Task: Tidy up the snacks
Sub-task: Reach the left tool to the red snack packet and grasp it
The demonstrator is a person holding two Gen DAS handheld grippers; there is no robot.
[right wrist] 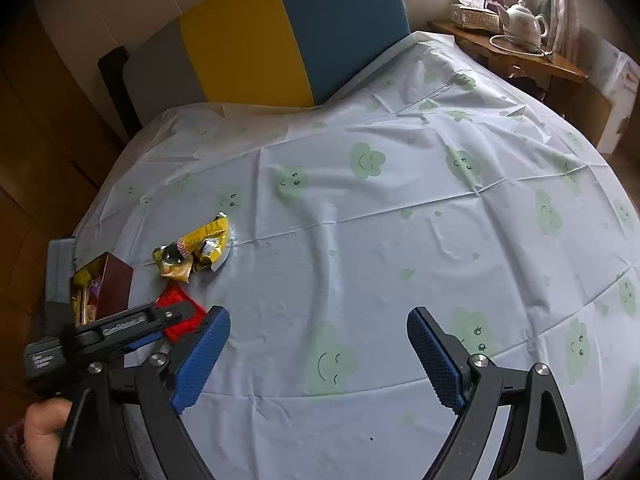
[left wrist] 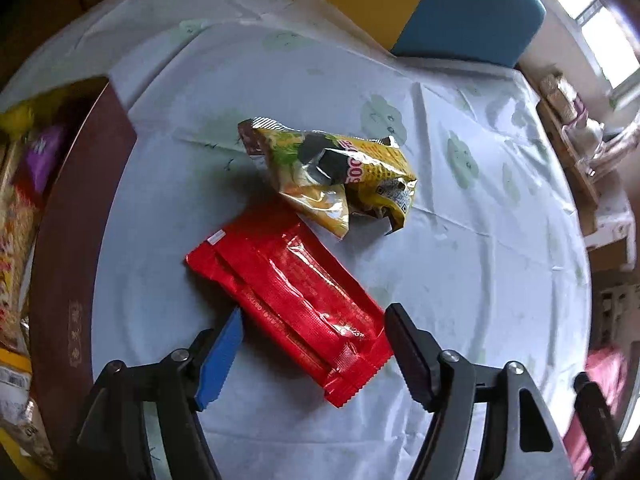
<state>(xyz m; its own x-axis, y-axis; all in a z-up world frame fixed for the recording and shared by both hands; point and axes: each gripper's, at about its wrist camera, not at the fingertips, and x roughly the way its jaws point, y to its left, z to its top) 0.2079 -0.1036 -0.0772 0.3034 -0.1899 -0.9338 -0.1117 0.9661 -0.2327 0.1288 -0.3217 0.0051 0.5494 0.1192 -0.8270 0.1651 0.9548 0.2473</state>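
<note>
Nearest our left wrist camera, the left hand-held gripper [left wrist: 314, 354] stands wide apart, its blue-padded finger on one side and its black finger on the other of the near end of a flat red foil snack packet [left wrist: 288, 300]. We cannot tell whether either pad touches the wrapper — the packet lies flat on the surface between them, and nothing is clamped.

Just beyond the red packet, with one corner overlapping its far end, lies a crumpled yellow and green foil snack bag [left wrist: 332, 168]. Both rest on a pale blue plastic tablecloth printed with green smiling clouds [left wrist: 480, 240], which covers the surface.

Along the left edge stands a dark maroon cardboard box [left wrist: 76, 248], open at the top, with other snack packets inside — a purple one and some yellow ones show, though they are blurred.

From the right wrist camera, we see the right hand-held gripper [right wrist: 318, 354] also spread wide, both blue pads hovering over bare tablecloth and holding nothing. It sits well apart from the snacks, which appear far to the left in that view.

Behind the surface stands a chair back in grey, yellow and blue panels [right wrist: 280, 40], and on a wooden side shelf [right wrist: 516, 56] sits a white teapot [right wrist: 524, 22].
</note>
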